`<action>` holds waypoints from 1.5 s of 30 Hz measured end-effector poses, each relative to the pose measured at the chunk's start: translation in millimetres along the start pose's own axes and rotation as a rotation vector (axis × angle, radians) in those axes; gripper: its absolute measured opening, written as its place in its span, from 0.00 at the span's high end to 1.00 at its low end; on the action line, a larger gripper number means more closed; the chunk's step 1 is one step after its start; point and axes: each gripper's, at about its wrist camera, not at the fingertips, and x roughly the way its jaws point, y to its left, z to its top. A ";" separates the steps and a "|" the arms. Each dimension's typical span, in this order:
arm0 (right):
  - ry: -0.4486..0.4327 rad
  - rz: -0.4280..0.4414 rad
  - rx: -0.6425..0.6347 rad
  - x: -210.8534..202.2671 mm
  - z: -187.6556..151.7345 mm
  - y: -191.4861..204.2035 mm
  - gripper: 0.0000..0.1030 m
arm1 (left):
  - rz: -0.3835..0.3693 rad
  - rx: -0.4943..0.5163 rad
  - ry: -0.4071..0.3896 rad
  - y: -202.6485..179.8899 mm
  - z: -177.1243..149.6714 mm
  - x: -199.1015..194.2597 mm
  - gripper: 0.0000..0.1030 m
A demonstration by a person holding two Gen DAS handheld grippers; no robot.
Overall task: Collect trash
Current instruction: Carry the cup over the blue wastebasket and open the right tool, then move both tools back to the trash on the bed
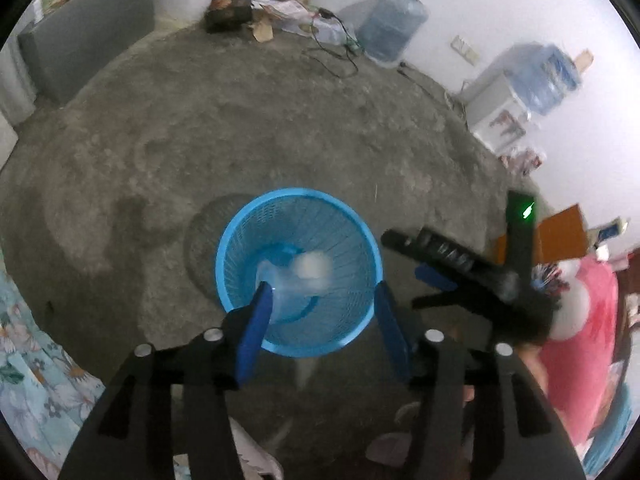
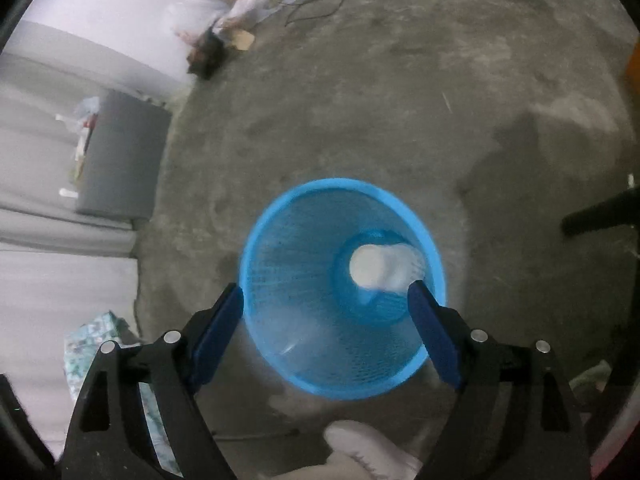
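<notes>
With both your left gripper (image 1: 320,300) and right gripper (image 2: 326,304) standing jaws apart and empty above the blue mesh wastebasket (image 1: 298,200), the white crumpled trash (image 2: 384,266) lies below, beyond your fingertips, nearer the right jaws.

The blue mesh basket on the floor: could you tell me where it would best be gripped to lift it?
Probably by the rim of the blue mesh basket, coming from straight above. It stands upright with its mouth open upward, and the solid rim band is thin enough for a pad on either side, stiffer than the mesh wall.
</notes>
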 end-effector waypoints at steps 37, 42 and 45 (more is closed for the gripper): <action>-0.498 0.364 -1.121 -199.7 -229.8 286.1 0.08 | 0.276 -0.295 -0.813 179.2 -329.1 -513.3 0.10; -0.107 0.544 -1.037 -170.8 -232.7 316.5 0.08 | 0.217 -0.467 -0.829 244.1 -369.6 -521.6 0.10; 0.127 0.591 -0.929 -133.7 -234.0 327.1 0.08 | 0.169 -0.528 -0.809 276.7 -382.1 -512.3 0.10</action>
